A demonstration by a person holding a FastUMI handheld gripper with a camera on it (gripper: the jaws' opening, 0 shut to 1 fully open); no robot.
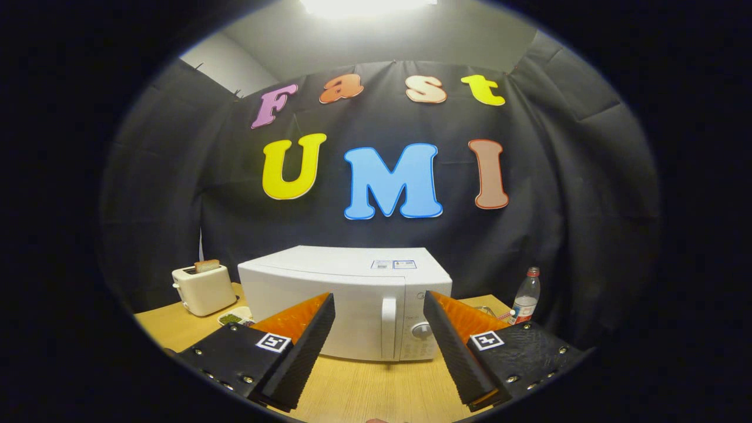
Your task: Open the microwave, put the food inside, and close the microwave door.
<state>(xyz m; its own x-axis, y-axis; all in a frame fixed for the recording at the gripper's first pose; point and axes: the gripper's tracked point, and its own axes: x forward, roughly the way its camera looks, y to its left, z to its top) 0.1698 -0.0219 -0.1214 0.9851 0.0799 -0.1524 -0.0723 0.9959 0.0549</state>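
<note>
Microwave (346, 299) stands shut on the table (364, 385), straight ahead of the claw (379, 329) and apart from it. Its upright door handle (388, 326) lies between the spread, empty fingers, slightly right of the microwave's middle.

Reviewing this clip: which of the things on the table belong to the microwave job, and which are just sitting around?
Part of the job:
- microwave, door shut, with its handle beyond the open fingers
- food dish, beside the microwave
- gripper, holding nothing

Just lying about:
- toaster with a slice of bread in it
- water bottle
</note>
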